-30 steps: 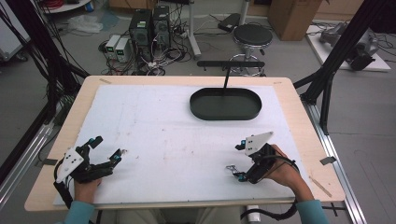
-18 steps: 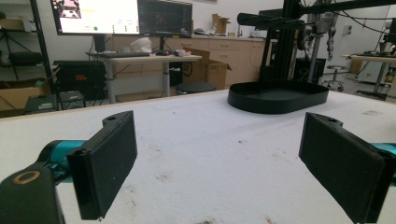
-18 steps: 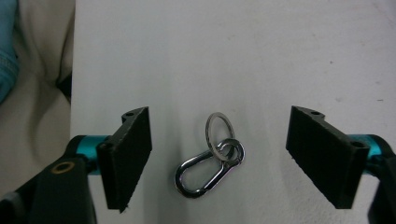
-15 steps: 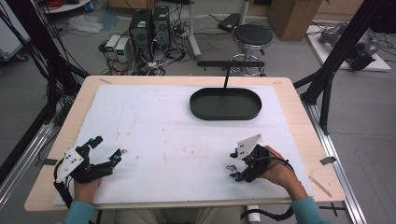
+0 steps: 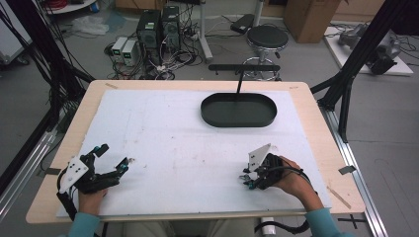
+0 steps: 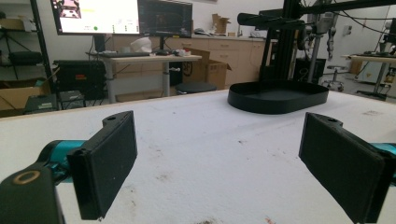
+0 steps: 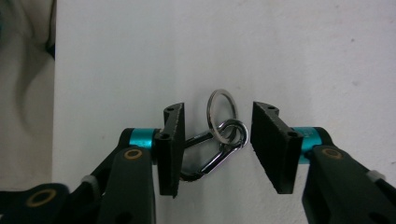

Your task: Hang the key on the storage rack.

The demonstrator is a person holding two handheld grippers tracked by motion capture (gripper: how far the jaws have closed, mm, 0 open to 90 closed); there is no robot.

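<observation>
A silver carabiner [image 7: 212,156] with a key ring [image 7: 222,106] hooked through it lies on the white table cover. My right gripper [image 7: 218,108] points down over it, open, with one jaw on each side. The left jaw overlaps the carabiner's end, while the right jaw stands clear of it. In the high view my right gripper [image 5: 247,178] is near the front right of the table, held by a hand. My left gripper [image 5: 114,154] rests at the front left, open, nothing between its jaws [image 6: 219,126].
A black oval tray [image 5: 238,121] sits at the back centre-right of the table, seen ahead in the left gripper view [image 6: 278,100]. A black stand rises behind it. The table's front edge lies close to both hands.
My right gripper has shifted a little left and tipped downward over the table surface. The left gripper has stayed where it was.
</observation>
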